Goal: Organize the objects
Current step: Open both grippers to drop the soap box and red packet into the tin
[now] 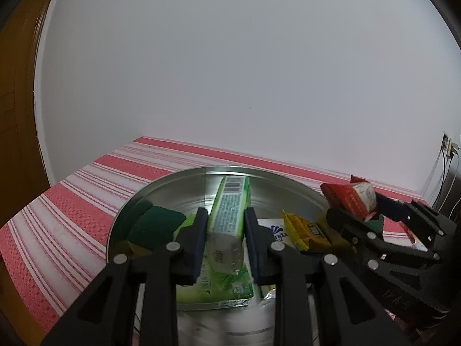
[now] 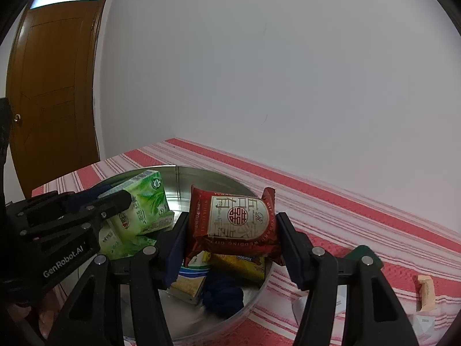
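**Both grippers loaded over the metal tray**

The left gripper (image 1: 226, 227) is clenched on a green tissue pack (image 1: 229, 213), held above the round metal tray (image 1: 173, 177) near its front rim. The right gripper (image 2: 230, 245) grasps a red snack packet (image 2: 234, 225) over the tray's right side. The tray rests on a red-and-white striped tablecloth (image 1: 57, 216) and holds another green pack (image 1: 219, 285), a dark green sponge (image 1: 155, 225), a yellow packet (image 1: 308, 232) and a blue bundle (image 2: 223, 297)

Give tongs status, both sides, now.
Left tongs: shut on green tissue pack.
Right tongs: shut on red snack packet.
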Demonstrator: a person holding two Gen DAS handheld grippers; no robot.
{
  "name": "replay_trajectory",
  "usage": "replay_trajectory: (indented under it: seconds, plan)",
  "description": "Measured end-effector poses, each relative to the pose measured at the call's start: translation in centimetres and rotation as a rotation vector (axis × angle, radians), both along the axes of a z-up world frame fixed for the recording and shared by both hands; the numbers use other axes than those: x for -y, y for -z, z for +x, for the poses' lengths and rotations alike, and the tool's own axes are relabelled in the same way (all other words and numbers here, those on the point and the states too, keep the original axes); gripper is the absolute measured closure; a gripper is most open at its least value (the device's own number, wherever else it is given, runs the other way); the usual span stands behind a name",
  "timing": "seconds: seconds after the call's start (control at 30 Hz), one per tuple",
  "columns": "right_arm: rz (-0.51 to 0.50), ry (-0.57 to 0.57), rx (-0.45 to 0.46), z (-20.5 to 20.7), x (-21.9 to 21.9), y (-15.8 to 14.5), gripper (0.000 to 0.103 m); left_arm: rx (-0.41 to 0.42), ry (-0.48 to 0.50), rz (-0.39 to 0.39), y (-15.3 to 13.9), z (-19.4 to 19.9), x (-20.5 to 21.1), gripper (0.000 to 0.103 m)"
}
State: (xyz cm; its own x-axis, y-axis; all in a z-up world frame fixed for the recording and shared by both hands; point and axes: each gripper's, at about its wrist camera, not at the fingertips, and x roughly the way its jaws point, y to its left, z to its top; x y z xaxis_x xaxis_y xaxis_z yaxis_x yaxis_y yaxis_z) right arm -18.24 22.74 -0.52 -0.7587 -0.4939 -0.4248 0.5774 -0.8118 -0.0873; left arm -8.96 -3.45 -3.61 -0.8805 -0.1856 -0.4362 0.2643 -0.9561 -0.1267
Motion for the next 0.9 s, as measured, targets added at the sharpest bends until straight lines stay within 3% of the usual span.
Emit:
replay_trajectory:
  seconds: [0.33, 0.5, 0.53, 0.63, 0.67, 0.9]
  plan:
    - [-0.006, -0.003, 0.01, -0.3, 0.2, 0.9, 0.041, 0.015, -0.017, 0.001, 0.0, 0.2, -0.1, 0.079]
    - [-0.005, -0.002, 0.01, -0.1, -0.2, 0.9, 0.029, 0.02, -0.027, 0.015, 0.3, 0.3, 0.2, 0.077]
    - [-0.009, -0.002, 0.011, -0.1, -0.3, 0.9, 0.029, 0.02, -0.032, 0.011, 0.3, 0.3, 0.2, 0.071]
    - [-0.019, 0.011, 0.011, -0.1, -0.8, 0.9, 0.029, 0.007, -0.058, 0.012, 0.1, 0.8, 0.1, 0.031]
    - [-0.022, 0.02, 0.008, 0.0, -1.0, 0.8, 0.029, -0.004, -0.061, 0.011, -0.1, 1.0, 0.1, 0.024]
    - [-0.084, 0.091, -0.007, 0.0, -4.3, 0.4, 0.023, -0.031, -0.023, -0.021, -1.0, 1.3, -2.3, 0.022]
